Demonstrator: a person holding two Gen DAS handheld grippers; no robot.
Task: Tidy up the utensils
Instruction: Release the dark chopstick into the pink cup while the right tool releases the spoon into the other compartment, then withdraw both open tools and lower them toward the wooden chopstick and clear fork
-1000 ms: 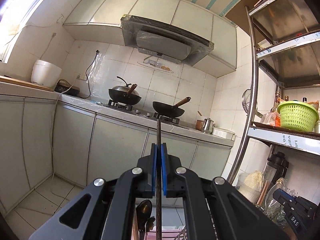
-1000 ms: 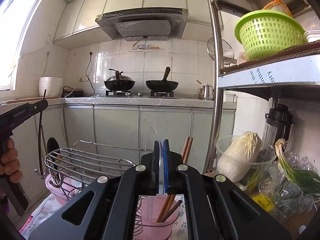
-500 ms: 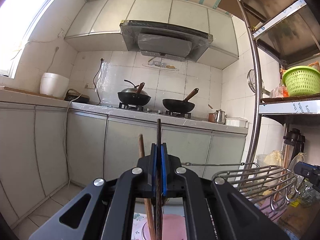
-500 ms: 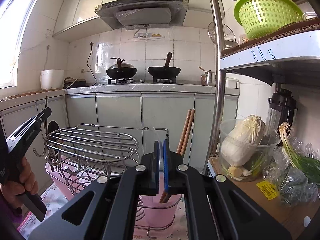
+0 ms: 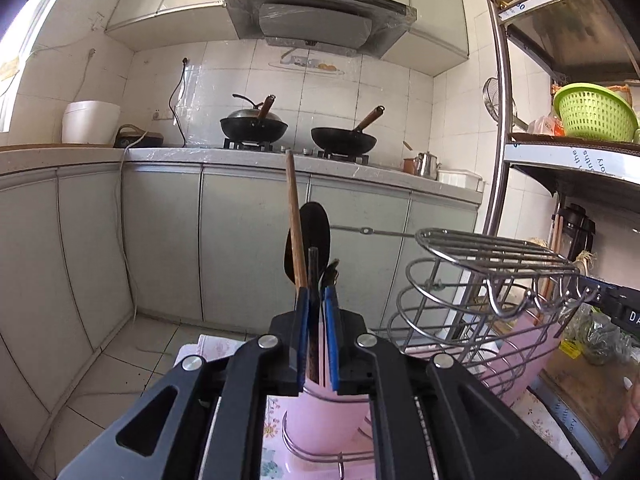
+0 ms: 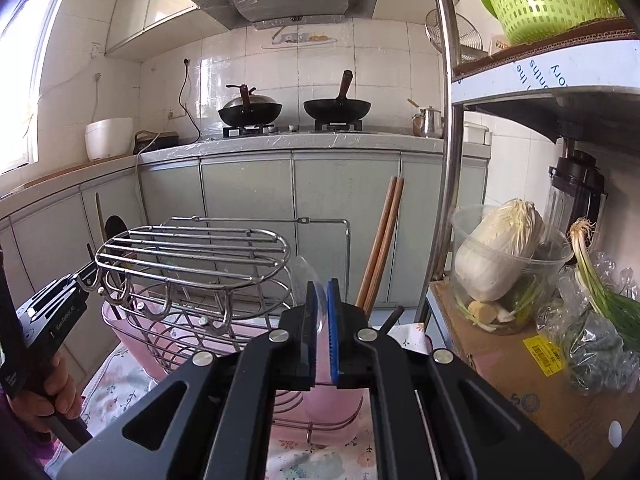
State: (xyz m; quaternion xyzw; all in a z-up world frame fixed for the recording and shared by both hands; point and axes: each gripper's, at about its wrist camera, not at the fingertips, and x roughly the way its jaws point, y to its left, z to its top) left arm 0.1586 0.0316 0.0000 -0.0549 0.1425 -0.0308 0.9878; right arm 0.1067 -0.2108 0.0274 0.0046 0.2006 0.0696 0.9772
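The left gripper (image 5: pixel 316 312) has its jaws parted a little around a dark chopstick (image 5: pixel 312 276), which stands upright between the blue pads (image 5: pixel 330 320) with a sliver of gap on the right side, so the grip looks loosened rather than firm; its lower end drops into the pink utensil cup (image 5: pixel 320 416) directly beneath. A wooden-handled utensil (image 5: pixel 295 220) and a dark spoon (image 5: pixel 309 236) already stand in that cup, just behind the jaws. To finish this step well, I would open the jaws wider only once the chopstick's tip rests on the cup bottom, then draw the gripper straight back so the pads do not knock over the standing handles. The right gripper (image 6: pixel 320 312) has its jaws nearly closed on a thin clear plastic piece (image 6: pixel 308 276), perhaps a spoon, held above a second pink cup (image 6: pixel 332 408) where a pair of wooden chopsticks (image 6: pixel 380 240) leans. The wire rack (image 6: pixel 192 248) sits between the two cups on the floral-clothed tabletop (image 6: pixel 116 384). Compared with half a second ago, the left jaws have eased from tight closure, the chopstick sits lower, and the dark spoon has come into view.
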